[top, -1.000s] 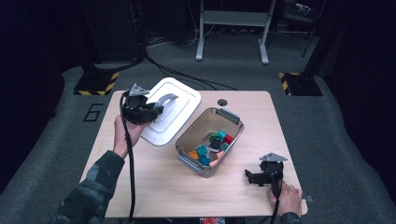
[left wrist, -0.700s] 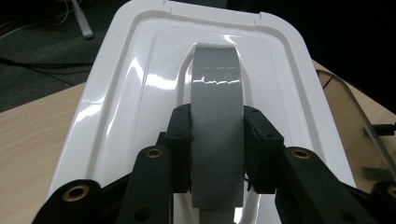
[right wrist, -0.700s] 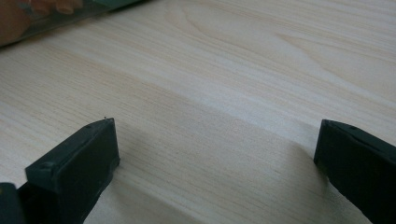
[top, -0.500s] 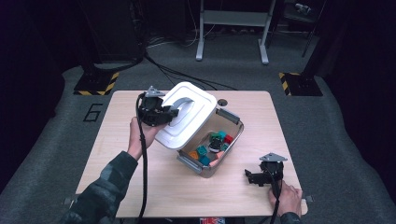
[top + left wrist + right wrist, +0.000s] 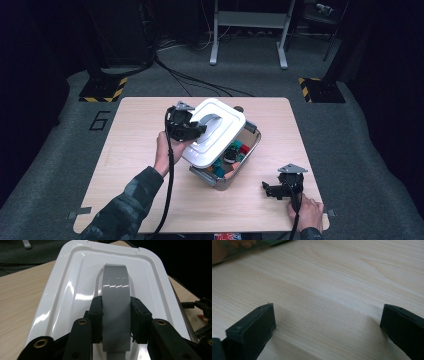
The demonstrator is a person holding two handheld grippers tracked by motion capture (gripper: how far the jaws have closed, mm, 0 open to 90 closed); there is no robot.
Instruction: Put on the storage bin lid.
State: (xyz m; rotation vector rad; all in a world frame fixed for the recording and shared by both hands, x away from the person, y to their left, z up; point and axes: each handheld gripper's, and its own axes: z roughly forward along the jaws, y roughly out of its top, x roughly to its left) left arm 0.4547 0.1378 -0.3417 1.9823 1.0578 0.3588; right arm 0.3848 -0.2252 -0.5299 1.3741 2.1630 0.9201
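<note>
At 5 o'clock on the table, nearest us, our right gripper rests on the bare wood with its jaws spread wide and nothing between them; in the right gripper view only pale woodgrain lies in the gap.

Further in, near the centre, our left gripper has its jaws pressed on the grey handle of the white lid, one pad on each flank of the strap (the left gripper view shows the pinch plainly). The lid hangs tilted above the clear bin, its low edge over the bin's 8 o'clock side and its high edge toward 12 o'clock, so it covers much of the opening without sitting in the rim. We judge the job roughly halfway: the lid is gripped, raised and brought over the bin, but it is not yet level, lined up with the four corners or pressed home.

Inside the bin, small coloured pieces in red, teal and orange lie heaped toward 4 o'clock; we cannot tell whether any rises high enough to foul the lid. Nothing else on the tabletop stands in the way.

Beyond the table at 12 o'clock, cables trail over the grey floor past a metal stand.
</note>
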